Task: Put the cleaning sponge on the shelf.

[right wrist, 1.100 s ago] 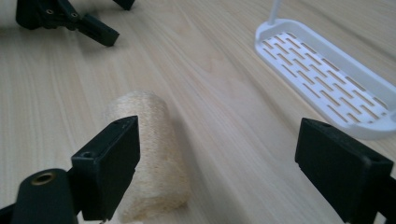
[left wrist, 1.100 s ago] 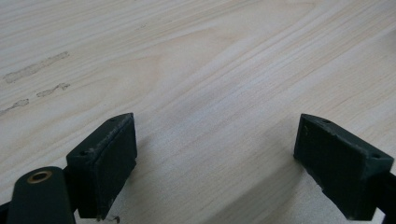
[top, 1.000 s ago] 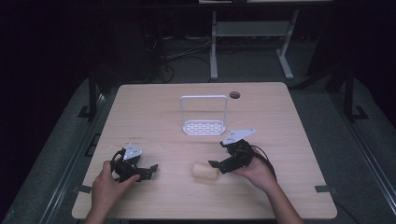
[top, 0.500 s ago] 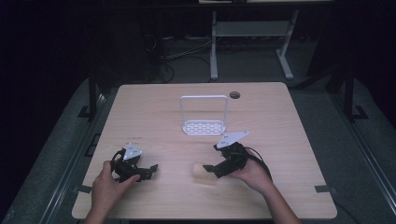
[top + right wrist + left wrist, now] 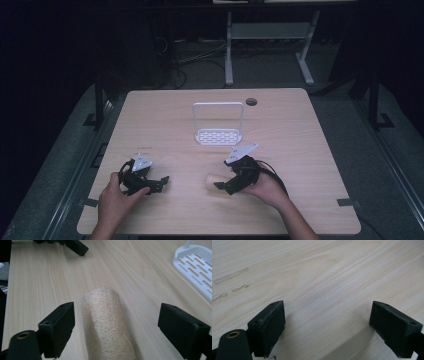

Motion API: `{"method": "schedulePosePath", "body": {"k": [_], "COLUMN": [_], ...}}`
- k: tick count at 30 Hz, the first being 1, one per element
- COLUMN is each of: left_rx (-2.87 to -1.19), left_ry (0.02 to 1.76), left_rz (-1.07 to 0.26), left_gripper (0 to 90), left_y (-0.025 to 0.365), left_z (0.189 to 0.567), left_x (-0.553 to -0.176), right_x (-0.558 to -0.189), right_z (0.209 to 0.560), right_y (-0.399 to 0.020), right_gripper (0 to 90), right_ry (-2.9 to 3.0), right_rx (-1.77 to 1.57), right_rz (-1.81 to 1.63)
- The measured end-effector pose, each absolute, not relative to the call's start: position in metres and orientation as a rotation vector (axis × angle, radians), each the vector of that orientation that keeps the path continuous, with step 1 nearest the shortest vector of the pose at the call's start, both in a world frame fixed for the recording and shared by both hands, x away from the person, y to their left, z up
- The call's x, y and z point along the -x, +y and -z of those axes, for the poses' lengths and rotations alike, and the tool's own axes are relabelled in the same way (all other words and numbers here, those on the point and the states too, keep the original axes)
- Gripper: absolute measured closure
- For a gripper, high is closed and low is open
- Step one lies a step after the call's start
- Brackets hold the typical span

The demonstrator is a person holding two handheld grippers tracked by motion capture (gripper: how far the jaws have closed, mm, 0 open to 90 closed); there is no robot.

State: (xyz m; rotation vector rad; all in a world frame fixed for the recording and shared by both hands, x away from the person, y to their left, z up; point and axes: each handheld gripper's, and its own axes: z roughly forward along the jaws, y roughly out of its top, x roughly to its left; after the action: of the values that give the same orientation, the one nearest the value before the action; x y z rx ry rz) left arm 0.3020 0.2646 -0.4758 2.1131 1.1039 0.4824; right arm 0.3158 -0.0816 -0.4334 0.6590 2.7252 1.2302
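Observation:
A beige loofah-like roll [image 5: 107,325] lies on the wooden table [image 5: 300,130], small and pale in the high view [image 5: 212,178]. My right gripper [image 5: 223,181] is open and straddles the roll's near end without touching it; in the right gripper view the right gripper [image 5: 125,330] has the roll lying lengthwise between its jaws, closer to the left one. My left gripper [image 5: 156,183] rests low at the front left of the table. The left gripper [image 5: 327,325] is open over bare wood, nothing between its jaws.
A white slotted rack [image 5: 218,135] with an upright handle frame stands mid-table behind the roll; its corner rack [image 5: 197,265] appears at the upper right of the right gripper view. A round cable hole [image 5: 251,102] sits near the far edge.
My right gripper has slid left toward the roll, so its jaws now flank the roll's end. The left gripper has stayed put.

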Motion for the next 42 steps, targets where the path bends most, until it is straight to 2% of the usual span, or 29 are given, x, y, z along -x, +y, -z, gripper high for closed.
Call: {"method": "schedulePosePath", "body": {"k": [28,31,32,41,42], "left_rx": [-2.114,-2.113,-2.114,-2.114,-2.113], "left_ry": [1.104,1.104,1.104,1.104,1.104], "left_rz": [-0.482,-0.482,-0.482,-0.482,-0.482], "left_gripper": [12.7,12.7,12.7,12.7,12.7], "left_y": [0.265,0.265,0.265,0.265,0.265], "left_z": [0.476,0.476,0.476,0.476,0.476], "left_x": [-0.302,-0.302,-0.302,-0.302,-0.302], "right_x": [-0.315,-0.315,-0.315,-0.314,-0.314], "right_z": [0.457,0.458,0.458,0.459,0.458], "right_y": [-0.066,-0.066,-0.066,-0.066,-0.066], "right_gripper": [15.1,17.9,21.9,27.2,30.5], "right_ry": [2.823,2.825,2.825,2.823,2.824], "right_rx": [-0.58,-0.575,-0.57,-0.543,-0.542], "right_rz": [-1.041,-1.033,-1.029,-1.011,-1.008]}}
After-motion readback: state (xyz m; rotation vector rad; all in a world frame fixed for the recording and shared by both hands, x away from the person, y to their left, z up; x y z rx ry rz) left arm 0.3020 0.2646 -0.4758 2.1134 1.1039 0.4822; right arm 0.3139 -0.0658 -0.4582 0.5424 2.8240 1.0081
